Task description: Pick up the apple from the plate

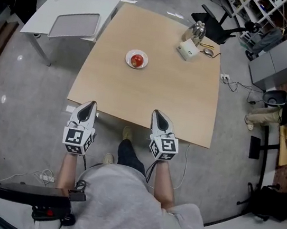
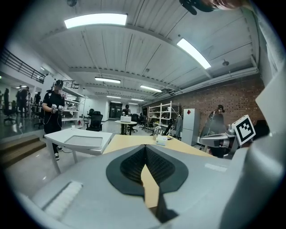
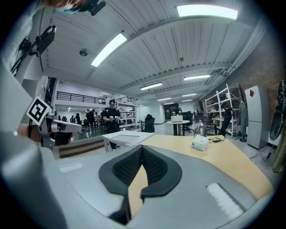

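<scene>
Apple (image 1: 136,60) is sitting red and untouched on a small white plate (image 1: 129,55) near the middle of the pale wooden bench (image 1: 151,96), with nothing of the pick-up done as yet. A person is standing at the near edge of the bench, holding the left gripper (image 1: 88,106) and the right gripper (image 1: 159,116) side by side just over that edge. Both are pointing across the top toward the far side, and both are well apart from the fruit. Each gripper is showing its jaws closed, tips meeting with nothing between them. By the look of it, everything is left to do: reaching out to the plate, parting the jaws, closing them round the apple and lifting it clear. The apple is looking round from above, so it is offering no long axis worth naming, and which way its stem is pointing is too small to tell
</scene>
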Demonstrator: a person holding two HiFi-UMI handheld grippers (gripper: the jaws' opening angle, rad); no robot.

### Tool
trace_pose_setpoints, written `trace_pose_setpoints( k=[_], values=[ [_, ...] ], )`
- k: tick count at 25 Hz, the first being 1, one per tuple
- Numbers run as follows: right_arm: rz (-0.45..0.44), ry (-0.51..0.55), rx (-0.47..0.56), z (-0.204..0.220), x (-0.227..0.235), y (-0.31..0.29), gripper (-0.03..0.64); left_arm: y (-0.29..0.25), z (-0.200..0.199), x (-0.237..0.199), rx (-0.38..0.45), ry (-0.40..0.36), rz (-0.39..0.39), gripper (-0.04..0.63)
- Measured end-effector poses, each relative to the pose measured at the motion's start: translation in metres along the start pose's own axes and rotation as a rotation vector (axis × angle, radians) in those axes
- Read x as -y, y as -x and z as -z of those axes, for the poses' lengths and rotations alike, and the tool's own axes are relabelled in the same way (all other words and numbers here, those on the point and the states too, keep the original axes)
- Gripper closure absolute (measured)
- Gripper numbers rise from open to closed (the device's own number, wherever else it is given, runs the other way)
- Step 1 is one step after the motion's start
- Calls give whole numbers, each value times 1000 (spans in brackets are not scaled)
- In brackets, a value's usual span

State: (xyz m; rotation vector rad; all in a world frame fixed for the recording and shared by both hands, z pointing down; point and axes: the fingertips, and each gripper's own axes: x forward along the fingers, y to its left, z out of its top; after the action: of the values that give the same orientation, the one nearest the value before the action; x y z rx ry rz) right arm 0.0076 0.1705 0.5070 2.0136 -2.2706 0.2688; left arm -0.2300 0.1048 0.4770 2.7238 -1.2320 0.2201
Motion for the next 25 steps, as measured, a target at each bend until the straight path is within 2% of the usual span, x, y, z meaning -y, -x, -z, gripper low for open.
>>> trace_pose_setpoints(
  k=[15, 25],
  values=[
    [-136, 14, -121, 28, 51, -132, 611, -104, 23, -23, -122, 57, -70, 575],
    [-224, 34, -199, 47, 78, -204, 601, -136, 41, -21, -196, 102, -104, 575]
  ],
)
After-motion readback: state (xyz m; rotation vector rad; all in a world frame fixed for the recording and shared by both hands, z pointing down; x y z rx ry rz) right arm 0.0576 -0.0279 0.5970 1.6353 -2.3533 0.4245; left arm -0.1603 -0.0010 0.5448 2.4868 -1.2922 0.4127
